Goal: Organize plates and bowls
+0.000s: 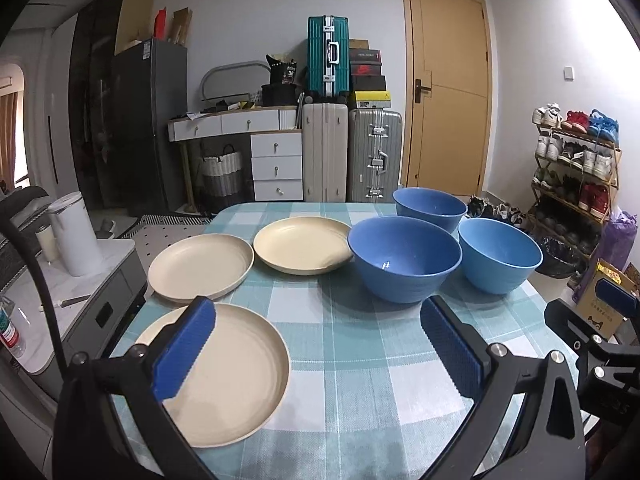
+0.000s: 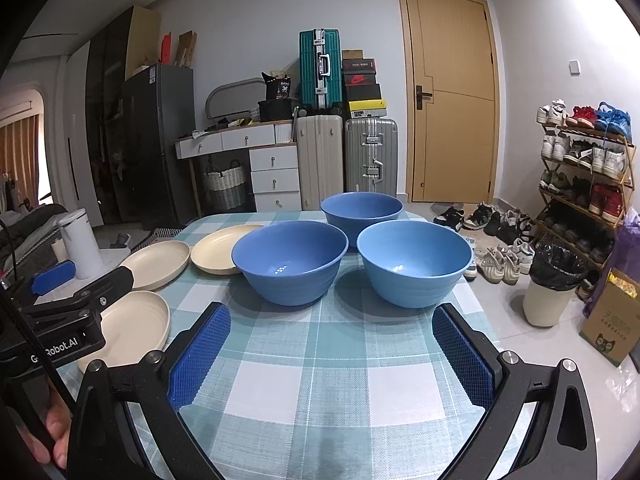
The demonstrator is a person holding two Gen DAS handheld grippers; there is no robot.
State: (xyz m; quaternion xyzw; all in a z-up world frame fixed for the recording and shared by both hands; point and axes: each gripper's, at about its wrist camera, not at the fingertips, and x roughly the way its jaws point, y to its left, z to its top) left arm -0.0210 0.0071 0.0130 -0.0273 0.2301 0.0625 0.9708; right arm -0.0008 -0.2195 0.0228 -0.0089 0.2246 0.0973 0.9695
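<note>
On the checked tablecloth [image 2: 320, 360] nothing is stacked yet: three cream plates [image 1: 236, 368] lie separately at left, three blue bowls [image 2: 290, 260] stand separately at right, and my left gripper [image 1: 316, 352] and right gripper [image 2: 332, 356] hover spread wide and empty.
</note>
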